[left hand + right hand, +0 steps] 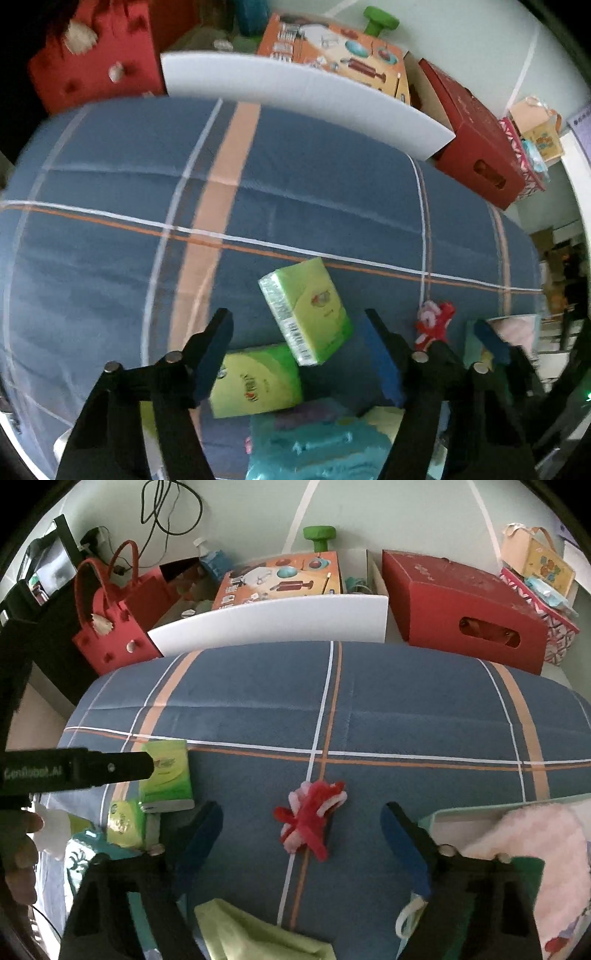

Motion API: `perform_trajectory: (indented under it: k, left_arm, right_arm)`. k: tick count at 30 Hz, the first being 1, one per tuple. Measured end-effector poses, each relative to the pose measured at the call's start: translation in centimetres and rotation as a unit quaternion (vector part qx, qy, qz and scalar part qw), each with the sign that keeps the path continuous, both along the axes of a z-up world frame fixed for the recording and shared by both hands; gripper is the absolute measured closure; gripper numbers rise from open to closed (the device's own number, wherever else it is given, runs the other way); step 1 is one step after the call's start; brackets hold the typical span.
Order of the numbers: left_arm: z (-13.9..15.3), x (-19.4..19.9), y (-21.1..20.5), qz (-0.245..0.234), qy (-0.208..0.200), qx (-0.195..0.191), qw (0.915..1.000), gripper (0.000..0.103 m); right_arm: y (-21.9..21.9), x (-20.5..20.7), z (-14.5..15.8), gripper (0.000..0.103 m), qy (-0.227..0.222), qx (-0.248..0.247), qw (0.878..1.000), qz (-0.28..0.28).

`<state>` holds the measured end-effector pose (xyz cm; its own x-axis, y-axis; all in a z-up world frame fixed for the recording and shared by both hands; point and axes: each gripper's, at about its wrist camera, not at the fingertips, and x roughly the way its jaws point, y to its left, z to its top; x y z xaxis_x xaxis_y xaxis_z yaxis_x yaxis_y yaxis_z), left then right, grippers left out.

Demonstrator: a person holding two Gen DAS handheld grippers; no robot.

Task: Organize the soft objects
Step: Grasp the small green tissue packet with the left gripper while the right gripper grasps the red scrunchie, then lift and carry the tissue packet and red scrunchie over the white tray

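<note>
Left wrist view: left gripper (299,347) is seen with jaws spread wide, nothing clamped; one green tissue pack (306,310) sits in the gap, tilted, untouched by either pad. A second green tissue pack (255,380) lies just below it, flat, next to the left finger. Two packs counted. One red-and-pink plush toy (432,325) is seen to the right of them. One teal soft item (321,446) is seen at the bottom edge, blurred, type cannot be told. All rest on the blue plaid bedcover (110,221). The right gripper's fingers (491,339) show at the right edge.

Right wrist view: right gripper (301,823) is also spread wide, empty; the plush toy (310,819) lies on the bedcover (406,709) between the fingers, not touched. Both tissue packs are seen at left, one upright (168,775), one lower (125,821), partly hidden by the left gripper's arm (74,768). Shown only here: one pink fluffy cloth (532,853) in a pale tray (443,814) at right, one yellow-green cloth (258,934) at the bottom, one red handbag (110,627) beyond the bed. One white bin (273,624) and one red box (461,605) are seen in both views.
</note>
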<state>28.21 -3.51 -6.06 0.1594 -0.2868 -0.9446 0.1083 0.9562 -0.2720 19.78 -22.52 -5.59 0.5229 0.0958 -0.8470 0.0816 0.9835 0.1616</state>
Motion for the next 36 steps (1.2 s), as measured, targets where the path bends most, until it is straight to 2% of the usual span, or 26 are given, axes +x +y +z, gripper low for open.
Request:
perform_trajectory:
  k: [3, 5, 7, 9, 17, 21, 27, 30, 36]
  left_arm:
    - [-1.1, 0.7, 0.0, -0.003, 0.021, -0.001, 0.9998, 0.035]
    - [-2.0, 1.1, 0.2, 0.003, 0.036, -0.005, 0.9993, 0.042]
    - [-2.6, 1.3, 0.2, 0.003, 0.047, -0.009, 0.9989, 0.042]
    - [-3.1, 1.4, 0.3, 0.003, 0.057, -0.022, 0.9982, 0.042]
    - [-3.3, 1.4, 0.2, 0.008, 0.066, -0.067, 0.9955, 0.067]
    - [-2.9, 1.1, 0.0, 0.007, 0.057, -0.066, 0.9962, 0.069]
    - [-2.0, 0.7, 1.4, 0.026, 0.039, -0.071, 0.9963, 0.074]
    - [-0.7, 0.0, 2.0, 0.035, 0.019, -0.067, 0.997, 0.075]
    - [2.9, -2.1, 3.0, 0.051, -0.03, -0.085, 0.9946, 0.076]
  right_arm:
    - [-0.1, 0.5, -0.5, 0.021, 0.006, 0.0, 1.0, 0.002]
    - [-0.1, 0.7, -0.8, 0.022, 0.009, -0.003, 1.0, 0.002]
    - [-0.1, 0.8, -1.1, 0.023, 0.013, -0.005, 1.0, 0.002]
    - [-0.2, 0.9, -1.4, 0.033, 0.015, -0.005, 1.0, 0.003]
    - [0.1, 1.0, -2.4, 0.054, 0.027, -0.004, 1.0, 0.004]
    - [0.2, 0.9, -2.5, 0.065, 0.028, 0.0, 1.0, 0.007]
    - [0.4, 0.5, -2.3, 0.069, 0.028, 0.006, 1.0, 0.008]
    - [0.6, 0.0, -1.7, 0.069, 0.023, 0.005, 1.0, 0.01]
    - [1.5, -2.0, 0.6, 0.069, 0.005, -0.006, 1.0, 0.011]
